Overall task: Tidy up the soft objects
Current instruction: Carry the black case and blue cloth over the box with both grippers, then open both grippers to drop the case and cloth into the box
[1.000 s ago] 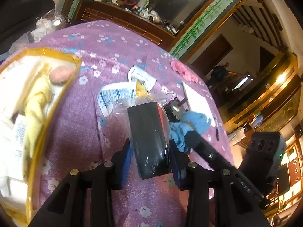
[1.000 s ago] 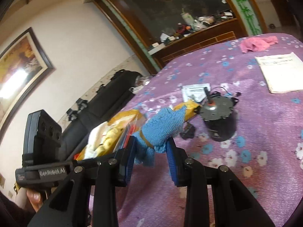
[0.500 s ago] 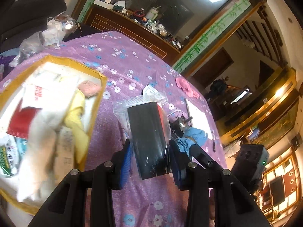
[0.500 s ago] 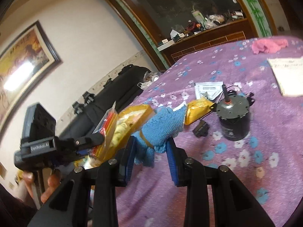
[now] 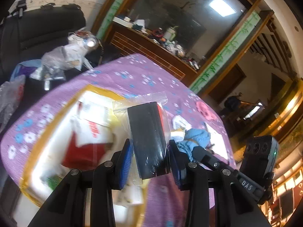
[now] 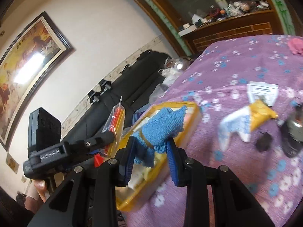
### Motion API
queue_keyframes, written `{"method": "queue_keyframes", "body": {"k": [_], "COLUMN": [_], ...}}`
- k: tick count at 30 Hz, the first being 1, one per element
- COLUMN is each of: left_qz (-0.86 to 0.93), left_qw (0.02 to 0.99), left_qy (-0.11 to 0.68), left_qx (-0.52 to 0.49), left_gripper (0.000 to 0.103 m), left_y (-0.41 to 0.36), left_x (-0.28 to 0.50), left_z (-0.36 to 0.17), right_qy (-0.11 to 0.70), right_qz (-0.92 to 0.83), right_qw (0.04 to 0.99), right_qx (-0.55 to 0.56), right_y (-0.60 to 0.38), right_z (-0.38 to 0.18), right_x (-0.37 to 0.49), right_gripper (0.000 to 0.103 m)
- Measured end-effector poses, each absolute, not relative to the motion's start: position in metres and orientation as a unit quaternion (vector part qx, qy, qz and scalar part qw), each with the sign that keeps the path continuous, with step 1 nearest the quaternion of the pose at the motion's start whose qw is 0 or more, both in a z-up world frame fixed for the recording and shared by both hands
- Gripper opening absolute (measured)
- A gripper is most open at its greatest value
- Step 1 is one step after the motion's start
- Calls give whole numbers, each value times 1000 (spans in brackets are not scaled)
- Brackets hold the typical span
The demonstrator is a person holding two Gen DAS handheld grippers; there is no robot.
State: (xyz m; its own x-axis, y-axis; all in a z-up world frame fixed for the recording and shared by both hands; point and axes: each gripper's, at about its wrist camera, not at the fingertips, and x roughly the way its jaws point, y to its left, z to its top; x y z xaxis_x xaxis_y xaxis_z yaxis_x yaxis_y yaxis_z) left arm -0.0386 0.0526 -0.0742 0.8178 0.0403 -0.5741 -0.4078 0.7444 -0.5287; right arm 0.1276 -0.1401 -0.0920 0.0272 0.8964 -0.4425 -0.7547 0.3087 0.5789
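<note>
Soft things are being carried to the yellow tray [image 5: 56,117] on the bench [image 5: 136,75]. Left claw [image 5: 149,160] clamps a bagged black sponge [image 5: 149,140] above it; right claw [image 6: 150,151] grips a blue cloth [image 6: 162,126] at its near edge. Next: lower and release inside.

I see a room lit by a ceiling panel [image 5: 222,8], with glare washing out the framed painting [image 6: 28,71]. Motion blur smears the yellow tray [image 5: 56,141] and the purple tablecloth [image 6: 246,170]. Fisheye distortion bends both views, whose corners go black.
</note>
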Motion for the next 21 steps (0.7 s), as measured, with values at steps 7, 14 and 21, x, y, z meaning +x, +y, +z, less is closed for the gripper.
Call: {"method": "queue_keyframes", "body": {"k": [7, 14, 21], "left_qz": [154, 182, 191], "left_qw": [892, 876, 865], "left_qy": [280, 324, 337], "left_qx": [-320, -308, -320], "left_gripper": [39, 39, 64], "left_y": [84, 106, 102], "left_x": [-32, 4, 13], "left_z": [-82, -116, -131], "right_qy": [433, 445, 476], "right_qz": [559, 519, 518], "right_qw": [698, 726, 703], "right_qx": [113, 82, 105], "right_y": [-94, -45, -45], "right_z": [-101, -128, -149], "right_x": [158, 173, 186], "right_gripper": [31, 32, 50]}}
